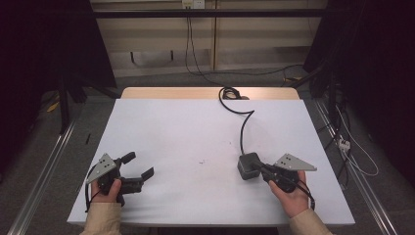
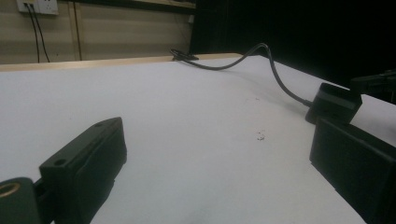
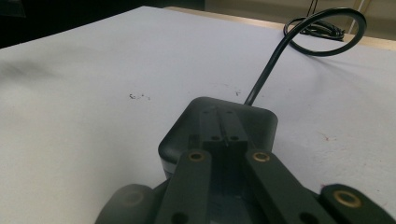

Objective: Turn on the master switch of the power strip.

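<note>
A dark grey box-shaped adapter (image 1: 244, 161) lies on the white table (image 1: 186, 127) at the front right. Its black cable (image 1: 242, 129) snakes to the table's far edge. My right gripper (image 1: 255, 167) is shut, its jaws pressed together with their tips over the adapter's top (image 3: 187, 133); in the right gripper view (image 3: 223, 125) nothing shows between them. At the front left my left gripper (image 1: 139, 165) stands open with bare table between its jaws (image 2: 217, 135). From there the adapter (image 2: 334, 103) and the cable (image 2: 275, 77) show at the right.
A few dark specks (image 1: 201, 161) mark the table's middle. A wooden strip (image 1: 171, 93) runs along the far edge, where the cable coils (image 1: 229, 93). On the floor to the right lie loose wires and a power strip (image 1: 344, 143).
</note>
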